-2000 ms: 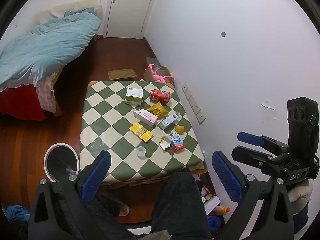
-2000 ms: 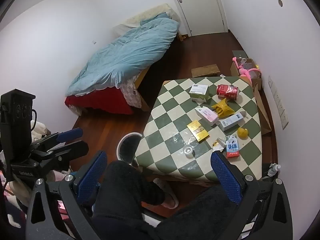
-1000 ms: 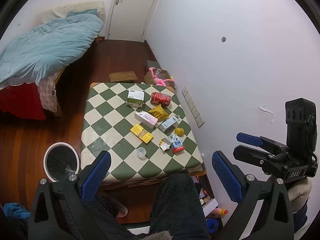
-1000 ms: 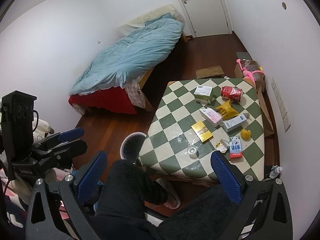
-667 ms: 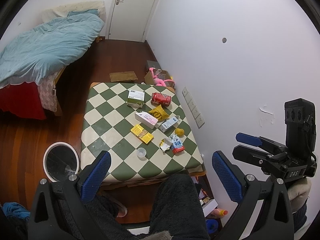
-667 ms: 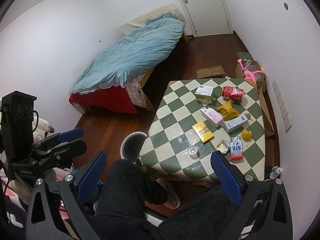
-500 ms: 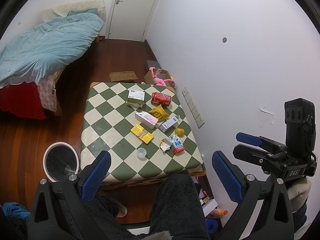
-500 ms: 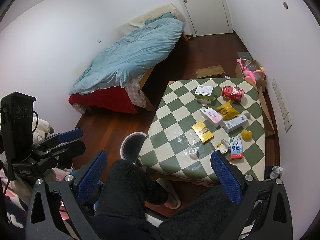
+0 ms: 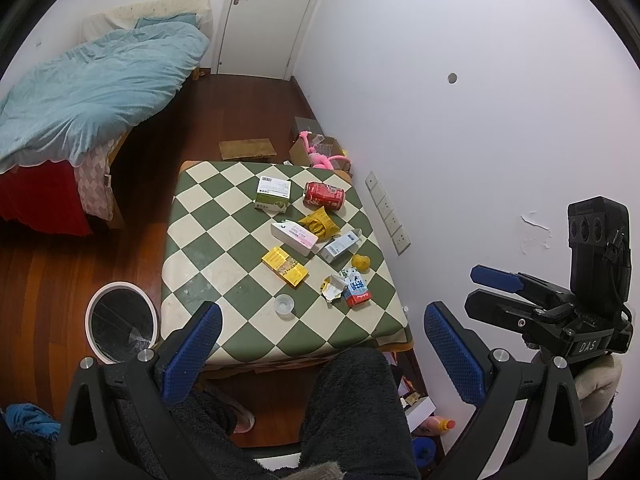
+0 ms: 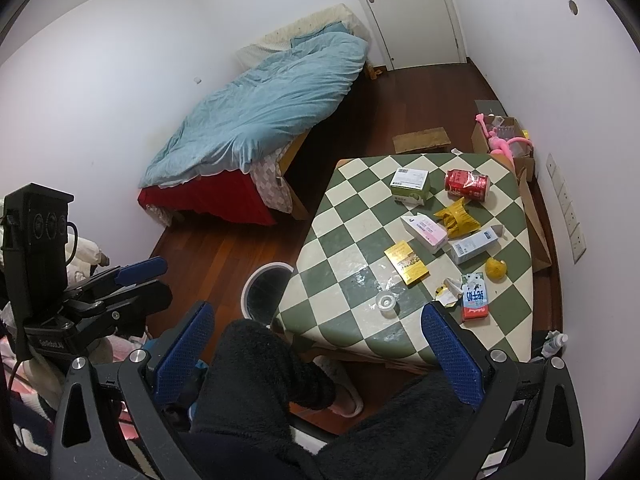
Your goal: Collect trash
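A checkered table [image 9: 212, 248] carries the trash: a red can [image 9: 324, 196], a green box [image 9: 274, 196], a yellow wrapper [image 9: 320, 222], a pink box [image 9: 294, 236], a blue-white box [image 9: 340, 245], a yellow box [image 9: 285, 267], a milk carton [image 9: 357, 290] and a clear cup [image 9: 284, 303]. A white bin [image 9: 120, 322] with a black liner stands on the floor left of the table. My left gripper [image 9: 322, 316] is open, held high above the near table edge. My right gripper [image 10: 318, 344] is open too, above the same edge, holding nothing.
A bed with a blue duvet [image 10: 272, 108] fills the far left. A closed door [image 9: 260, 16] is at the back. A cardboard box with a pink toy [image 9: 320, 152] sits by the right wall. Below me are a person's legs in dark fleece [image 9: 352, 408].
Both grippers rose and drew back a little from the table early on, so it looks smaller. Over the last second nothing has visibly moved.
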Tool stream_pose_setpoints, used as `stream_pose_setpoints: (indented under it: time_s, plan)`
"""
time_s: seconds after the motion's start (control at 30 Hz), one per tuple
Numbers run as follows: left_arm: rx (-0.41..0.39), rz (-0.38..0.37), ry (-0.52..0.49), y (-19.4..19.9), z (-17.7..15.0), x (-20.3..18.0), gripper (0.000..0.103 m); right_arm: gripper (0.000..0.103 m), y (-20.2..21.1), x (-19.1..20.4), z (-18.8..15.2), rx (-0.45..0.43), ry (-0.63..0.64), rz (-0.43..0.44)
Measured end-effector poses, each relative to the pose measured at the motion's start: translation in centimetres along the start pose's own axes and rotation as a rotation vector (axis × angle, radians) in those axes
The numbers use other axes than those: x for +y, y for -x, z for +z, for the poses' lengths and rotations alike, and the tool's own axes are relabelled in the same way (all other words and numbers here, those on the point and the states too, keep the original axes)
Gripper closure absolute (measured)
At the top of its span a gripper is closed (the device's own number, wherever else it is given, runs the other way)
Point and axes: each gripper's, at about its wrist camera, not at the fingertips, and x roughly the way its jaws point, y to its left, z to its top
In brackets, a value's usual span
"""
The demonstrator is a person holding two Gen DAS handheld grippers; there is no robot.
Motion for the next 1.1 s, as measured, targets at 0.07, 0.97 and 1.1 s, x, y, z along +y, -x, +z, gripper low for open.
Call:
stream_pose_setpoints:
  time_s: [0.07, 0.97, 1.1]
  plan:
    - [0.000, 0.000, 0.000, 0.03, 0.04, 0.03, 0.000, 0.000, -0.07, 0.05, -0.03, 0.002, 0.001, 0.001]
    - [0.003, -0.004, 0.003, -0.06, 0.20, 0.14, 0.000, 0.000, -0.90, 0.56, 0.21, 0.012, 0.000, 0.009]
    - [0.003, -0.003, 0.004, -0.08, 0.21, 0.18, 0.000, 0.000, -0.98, 0.63, 0.25, 0.012, -0.001, 0.010]
